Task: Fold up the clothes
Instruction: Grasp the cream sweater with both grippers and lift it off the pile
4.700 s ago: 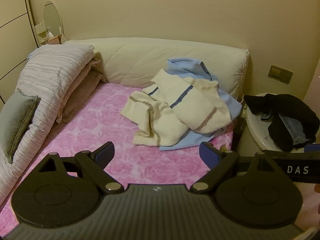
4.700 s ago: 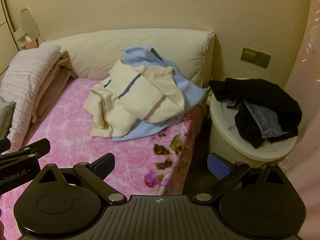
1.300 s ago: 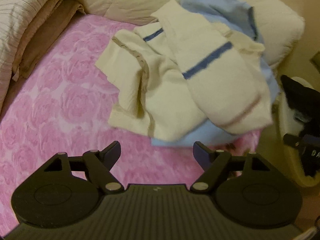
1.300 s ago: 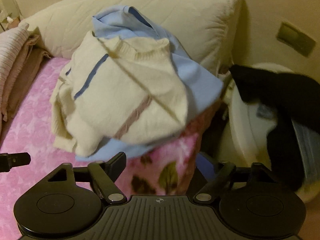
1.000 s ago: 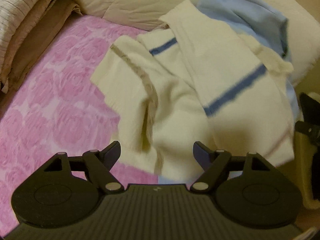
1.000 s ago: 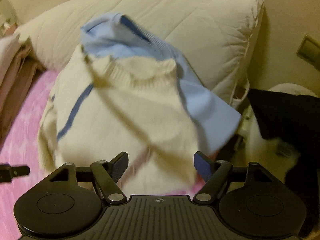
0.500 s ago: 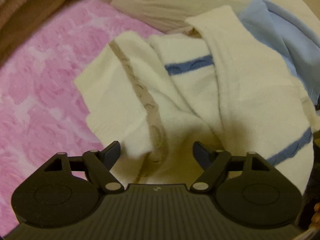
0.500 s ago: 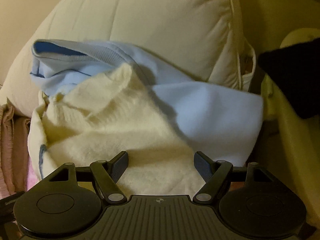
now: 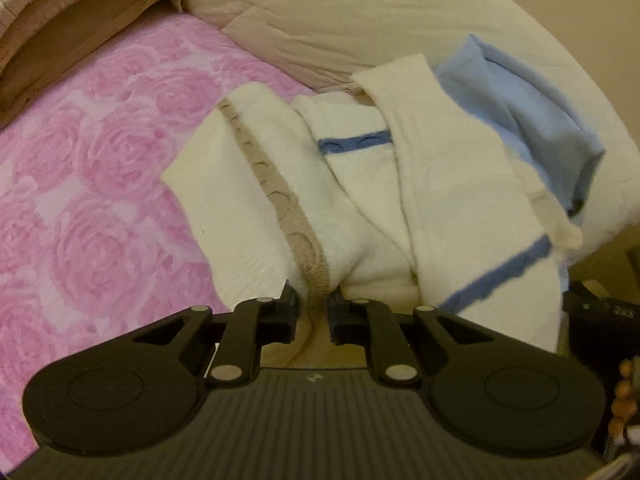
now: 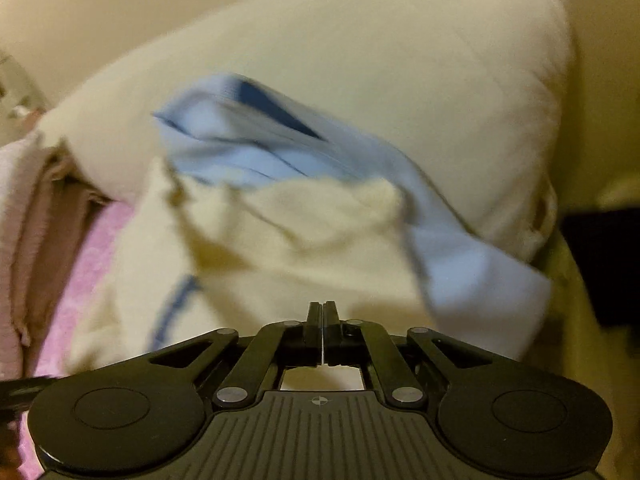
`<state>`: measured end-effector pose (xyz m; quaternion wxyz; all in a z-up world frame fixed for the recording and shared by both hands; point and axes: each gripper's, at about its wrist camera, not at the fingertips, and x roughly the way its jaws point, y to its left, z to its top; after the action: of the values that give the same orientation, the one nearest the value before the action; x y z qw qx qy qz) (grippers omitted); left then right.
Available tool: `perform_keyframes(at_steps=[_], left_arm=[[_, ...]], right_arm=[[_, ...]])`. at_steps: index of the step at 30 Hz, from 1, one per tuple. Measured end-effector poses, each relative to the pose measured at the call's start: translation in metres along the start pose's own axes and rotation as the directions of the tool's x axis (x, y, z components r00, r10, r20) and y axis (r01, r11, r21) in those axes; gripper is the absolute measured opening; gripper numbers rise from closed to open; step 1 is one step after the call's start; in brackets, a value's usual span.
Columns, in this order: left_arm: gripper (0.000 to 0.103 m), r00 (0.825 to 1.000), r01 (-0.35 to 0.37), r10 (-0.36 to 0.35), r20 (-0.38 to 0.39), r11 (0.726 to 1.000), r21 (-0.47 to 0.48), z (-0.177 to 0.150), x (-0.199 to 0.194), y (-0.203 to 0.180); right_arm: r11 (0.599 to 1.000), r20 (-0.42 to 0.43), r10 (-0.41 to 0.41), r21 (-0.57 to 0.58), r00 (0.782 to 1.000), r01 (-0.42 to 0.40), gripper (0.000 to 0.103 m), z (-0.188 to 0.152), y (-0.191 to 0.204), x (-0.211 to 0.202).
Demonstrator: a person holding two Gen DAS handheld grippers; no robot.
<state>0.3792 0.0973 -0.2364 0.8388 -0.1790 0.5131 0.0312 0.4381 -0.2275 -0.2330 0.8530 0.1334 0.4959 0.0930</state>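
Observation:
A cream knit sweater (image 9: 360,192) with tan and blue stripes lies crumpled on the pink rose blanket (image 9: 92,168), over a light blue garment (image 9: 520,112). My left gripper (image 9: 313,308) is shut on a fold of the cream sweater at its tan stripe. In the right wrist view the cream sweater (image 10: 280,248) and the light blue garment (image 10: 472,272) are blurred. My right gripper (image 10: 322,320) has its jaws pressed together at the sweater's near edge; a thin pale line shows between them, so it appears shut on the sweater.
A large cream pillow (image 9: 360,12) leans behind the clothes. Folded brown and striped bedding (image 9: 80,12) lies at the far left. A dark garment (image 10: 600,260) sits off the bed's right side.
Both grippers moved in onto the cream sweater and closed from open. The sweater now bunches between the left jaws.

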Motion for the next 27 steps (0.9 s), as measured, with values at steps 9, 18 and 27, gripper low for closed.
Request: perform_keyframes(at_steps=[9,18,27], left_arm=[[0.011,1.0,0.002,-0.003,-0.021,1.0,-0.017,-0.001,0.003,-0.002],[0.01,0.999,0.019,-0.02,-0.028,0.999,-0.034,0.0,0.015,0.001],[0.009,0.994,0.06,-0.049,0.102,0.993,-0.099,-0.011,-0.046,0.011]], right_arm=[[0.992,-0.033,0.038,0.118,0.999,-0.034,0.056,-0.004,-0.068,0.02],[0.973,-0.096,0.15,0.194,0.984,-0.129,0.023,-0.006,-0.082,0.044],[0.942,0.031,0.336,-0.008,0.941,-0.336,0.009,0.015,-0.004,-0.038]])
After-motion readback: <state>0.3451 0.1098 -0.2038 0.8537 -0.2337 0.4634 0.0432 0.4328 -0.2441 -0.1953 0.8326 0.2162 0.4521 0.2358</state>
